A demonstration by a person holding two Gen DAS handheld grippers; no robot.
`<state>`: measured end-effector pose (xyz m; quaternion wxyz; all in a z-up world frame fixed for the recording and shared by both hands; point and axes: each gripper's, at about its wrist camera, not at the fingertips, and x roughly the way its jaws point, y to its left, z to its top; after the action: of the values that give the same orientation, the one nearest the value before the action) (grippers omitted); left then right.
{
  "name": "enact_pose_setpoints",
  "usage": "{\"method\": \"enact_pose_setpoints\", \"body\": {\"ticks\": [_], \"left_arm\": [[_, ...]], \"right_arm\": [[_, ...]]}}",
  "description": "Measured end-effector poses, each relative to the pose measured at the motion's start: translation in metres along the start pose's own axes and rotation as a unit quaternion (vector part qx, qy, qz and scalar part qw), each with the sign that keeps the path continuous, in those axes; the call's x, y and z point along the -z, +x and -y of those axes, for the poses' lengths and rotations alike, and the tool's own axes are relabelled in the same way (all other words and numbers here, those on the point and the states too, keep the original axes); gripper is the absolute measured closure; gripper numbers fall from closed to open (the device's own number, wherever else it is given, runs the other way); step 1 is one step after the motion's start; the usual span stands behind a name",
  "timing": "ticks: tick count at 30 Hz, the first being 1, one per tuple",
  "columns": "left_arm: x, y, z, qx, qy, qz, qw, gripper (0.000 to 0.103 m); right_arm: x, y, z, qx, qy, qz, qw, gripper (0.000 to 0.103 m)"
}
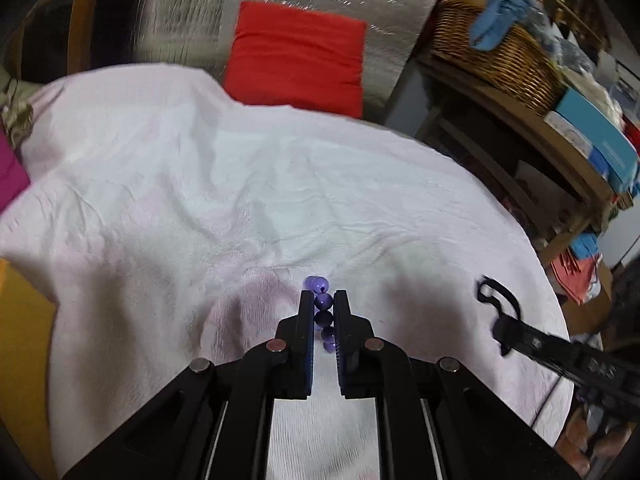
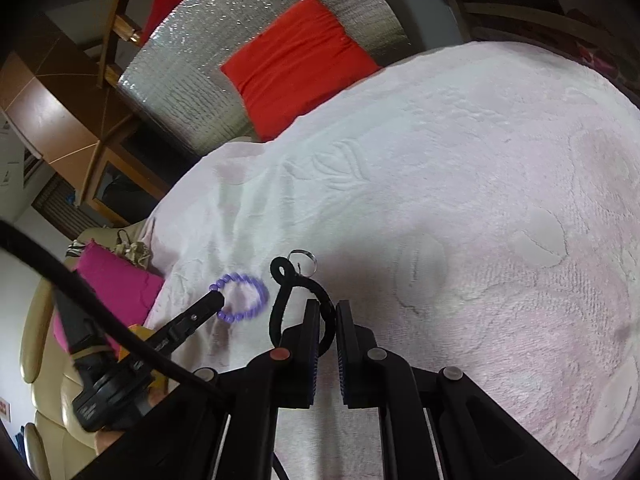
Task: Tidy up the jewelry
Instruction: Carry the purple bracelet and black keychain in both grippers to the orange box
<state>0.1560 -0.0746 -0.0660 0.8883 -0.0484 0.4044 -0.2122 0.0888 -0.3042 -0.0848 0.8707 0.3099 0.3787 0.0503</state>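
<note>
Left gripper (image 1: 324,296) is nearly closed, and its two black fingers (image 1: 307,320) pinch a purple bead bracelet (image 1: 323,312). Some beads sit between the fingers and some poke out past the tips. From the right wrist view, the left gripper (image 2: 216,300) holds the bracelet (image 2: 242,298) at one edge, and the rest is an open ring just over the white cloth (image 2: 440,200). I cannot tell if the ring touches the cloth.

Next, to the right, is a black band (image 2: 286,292). It is a thin loop with a small loop at its far end. The right gripper (image 2: 328,308) is almost shut too, and the near part of the band runs between its fingers (image 2: 312,320). The far part of the band lies on the cloth. A small silver ring (image 2: 303,258) rests on the cloth just past the band's far end, very close to it.

In the left wrist view, the right gripper (image 1: 504,326) comes in from the right side, with the band (image 1: 494,294) at its tip.

The cloth (image 1: 200,180) is bumpy and wrinkled. A red pillow (image 1: 298,56) lies beyond it. A brown basket (image 1: 500,56) sits on a shelf (image 1: 520,120) far to the right.
</note>
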Motion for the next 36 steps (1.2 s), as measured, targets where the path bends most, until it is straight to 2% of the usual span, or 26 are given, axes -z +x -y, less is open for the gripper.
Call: {"method": "enact_pose_setpoints", "body": {"ticks": [6,10,13,16,21,27,30,36], "left_arm": [[0.015,-0.048,0.009,-0.031,0.032,0.024,0.9987,0.094],[0.025,-0.08,0.013,-0.083,0.053,0.046,0.9941,0.094],[0.03,-0.104,0.013,-0.12,0.056,0.066,0.989,0.094],[0.037,-0.128,0.007,-0.169,0.056,0.088,0.9801,0.094],[0.046,-0.159,-0.008,-0.217,0.053,0.113,0.9682,0.094],[0.054,-0.189,-0.031,-0.253,0.038,0.129,0.9581,0.094],[0.06,-0.205,-0.042,-0.279,0.035,0.14,0.9494,0.094],[0.073,-0.232,-0.07,-0.313,0.007,0.152,0.9375,0.094]], "right_arm": [[0.005,-0.002,-0.017,-0.017,-0.022,0.002,1.0,0.094],[0.012,-0.003,-0.029,-0.031,-0.035,0.002,0.999,0.094],[0.018,-0.005,-0.041,-0.056,-0.042,-0.001,0.998,0.094],[0.026,-0.009,-0.057,-0.079,-0.057,0.004,0.995,0.094],[0.04,-0.015,-0.085,-0.125,-0.079,0.009,0.989,0.094],[0.058,-0.018,-0.118,-0.168,-0.101,0.013,0.981,0.094],[0.067,-0.018,-0.134,-0.185,-0.112,0.011,0.976,0.094],[0.088,-0.009,-0.168,-0.216,-0.132,0.002,0.967,0.094]]}}
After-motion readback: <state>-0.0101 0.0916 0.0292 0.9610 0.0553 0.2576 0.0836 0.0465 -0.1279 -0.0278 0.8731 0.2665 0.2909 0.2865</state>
